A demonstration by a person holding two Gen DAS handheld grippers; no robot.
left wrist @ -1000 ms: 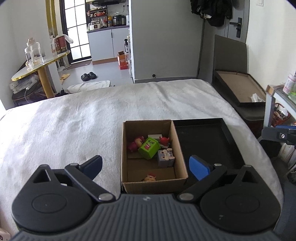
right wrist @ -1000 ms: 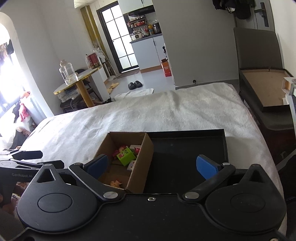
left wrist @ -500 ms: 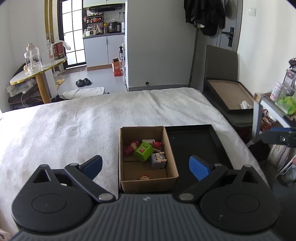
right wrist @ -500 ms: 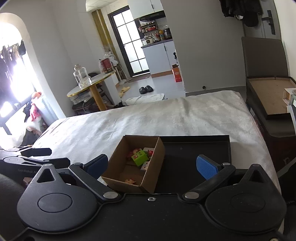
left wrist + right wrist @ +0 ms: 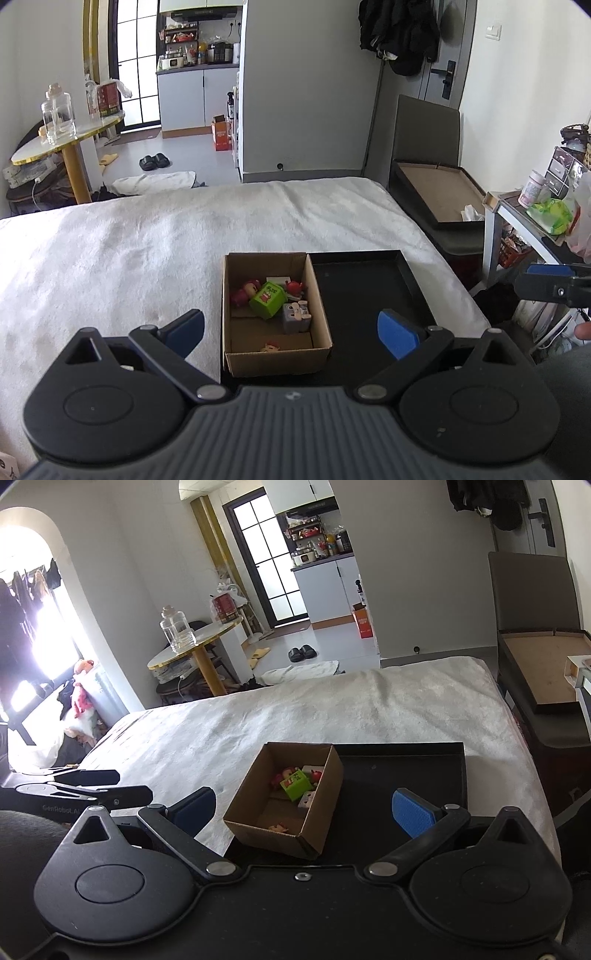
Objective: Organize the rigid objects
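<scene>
A white-blanketed bed (image 5: 147, 251) bears a black tray (image 5: 369, 295); a cardboard box (image 5: 273, 354) touches the tray's left wall, holding a green toy block (image 5: 267, 300) among small figures. Above the tray's near edge, left gripper (image 5: 291, 326) and right gripper (image 5: 303, 805) both gape empty.

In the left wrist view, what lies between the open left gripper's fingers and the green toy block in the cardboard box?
Only the cardboard box near wall and bare box floor separate the left gripper from the green toy block.
</scene>
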